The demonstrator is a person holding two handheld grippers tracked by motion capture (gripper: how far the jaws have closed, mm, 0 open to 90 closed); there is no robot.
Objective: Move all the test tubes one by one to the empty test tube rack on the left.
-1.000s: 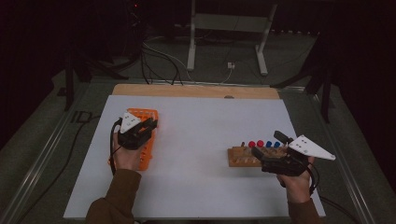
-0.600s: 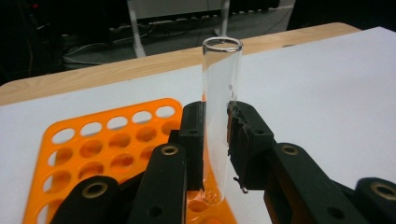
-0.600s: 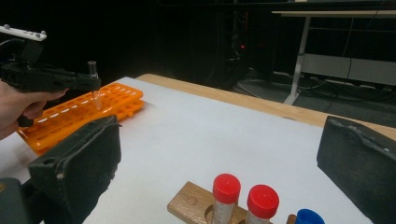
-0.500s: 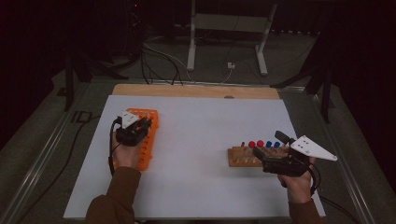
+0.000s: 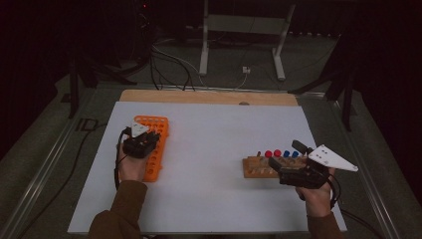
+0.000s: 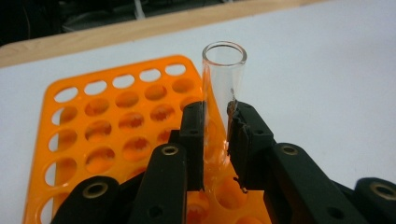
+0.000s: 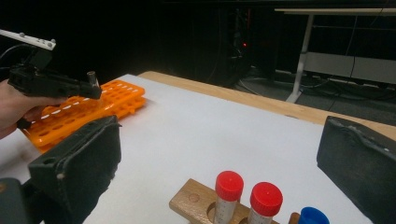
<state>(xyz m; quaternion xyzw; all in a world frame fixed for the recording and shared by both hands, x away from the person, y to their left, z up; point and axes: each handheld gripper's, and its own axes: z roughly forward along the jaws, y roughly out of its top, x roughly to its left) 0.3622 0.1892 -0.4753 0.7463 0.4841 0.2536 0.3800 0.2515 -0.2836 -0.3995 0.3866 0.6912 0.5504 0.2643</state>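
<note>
Glass tube (image 6: 223, 93) is pinched upright between the jaws of the left tool (image 6: 215, 140), mouth up and uncapped, right over the near-right part of the orange rack (image 6: 112, 121). Its bottom end is hidden behind the jaws, so I can't tell whether it's already seated in a hole or just hanging above one. My guess is we're at the placing (or pulling) step at the rack. If it's going in, the next bit needs the tube kept plumb over a hole, lowered gently, then the jaws eased apart without tipping it.

Right tool (image 7: 219, 154) is spread wide with nothing in it, parked just at the wooden rack (image 5: 261, 167), which holds red-capped tubes (image 7: 247, 196) and a blue-capped one (image 7: 312, 215). From the high view the left tool (image 5: 142, 143) sits over the orange rack (image 5: 158, 144), well apart from the right tool (image 5: 293, 172).

Tabletop (image 5: 214, 149) is a plain white sheet with a wooden edge at the far side. Room behind is dark, with cables on the floor and a white stand (image 5: 244, 35).
</note>
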